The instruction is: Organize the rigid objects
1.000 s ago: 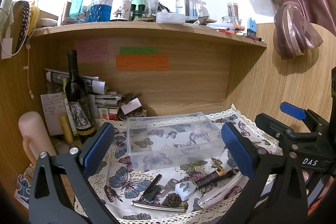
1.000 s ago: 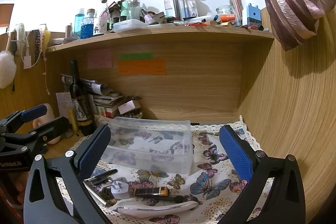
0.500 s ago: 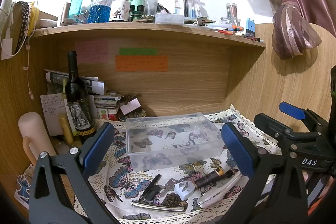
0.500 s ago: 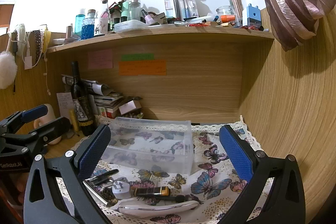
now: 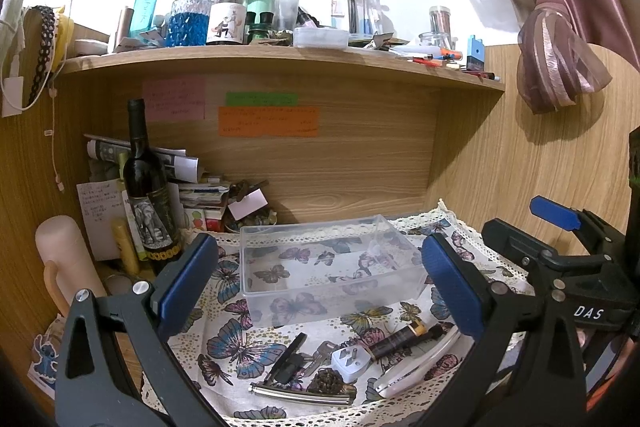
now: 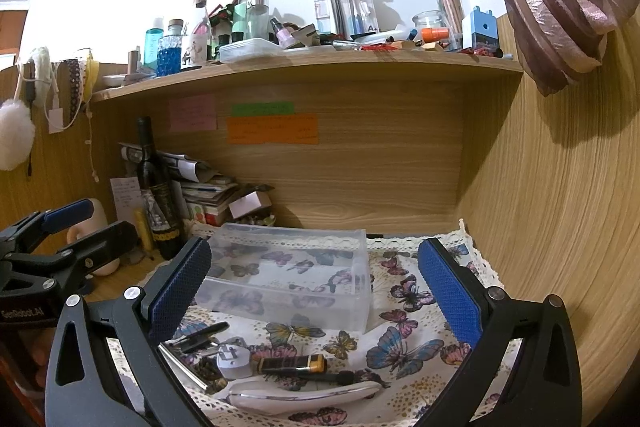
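Left wrist view: left gripper [image 5: 318,283] and right gripper [image 6: 314,291], fingers wide apart, holding nothing. Clear box [image 5: 328,267] on butterfly cloth [image 5: 240,347]; plug [image 5: 350,359], battery [image 5: 398,339], keys [image 5: 320,351] crowded near. Risk: grabbing neighbours together, snagging cloth.

White letters "DAS" stand on my right gripper's black body [image 5: 588,311], lower right of the left wrist view. "GenRobot.AI" stands on my left gripper's body [image 6: 24,313], lower left of the right wrist view. The sticky notes [image 5: 268,121] carry writing too small to read.
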Demonstrator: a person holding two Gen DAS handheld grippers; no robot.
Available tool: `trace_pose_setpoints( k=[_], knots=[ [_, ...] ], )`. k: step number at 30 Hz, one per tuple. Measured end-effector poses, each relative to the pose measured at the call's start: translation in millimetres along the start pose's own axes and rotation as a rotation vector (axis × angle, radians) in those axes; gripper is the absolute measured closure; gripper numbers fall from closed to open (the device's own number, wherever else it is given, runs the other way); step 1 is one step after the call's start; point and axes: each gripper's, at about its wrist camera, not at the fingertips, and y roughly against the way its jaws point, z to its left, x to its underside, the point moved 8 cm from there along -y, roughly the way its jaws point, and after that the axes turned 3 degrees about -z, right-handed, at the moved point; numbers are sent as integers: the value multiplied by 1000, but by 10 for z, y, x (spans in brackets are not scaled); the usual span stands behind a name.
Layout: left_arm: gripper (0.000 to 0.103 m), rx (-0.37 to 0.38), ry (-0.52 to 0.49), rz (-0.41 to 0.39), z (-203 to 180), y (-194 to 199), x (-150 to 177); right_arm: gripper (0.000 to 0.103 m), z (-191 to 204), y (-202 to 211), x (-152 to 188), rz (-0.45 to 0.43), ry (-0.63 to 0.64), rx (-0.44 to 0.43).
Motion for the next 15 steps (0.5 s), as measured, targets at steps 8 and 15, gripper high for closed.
trace_pose_setpoints(
  k=[8,15],
  knots=[
    [0,1,-1,1,-6,2,-25,0,-7,2,-5,0,-2,0],
    [0,3,-1,1,-11,9,-35,0,9,3,-6,1,1,-1]
  ],
)
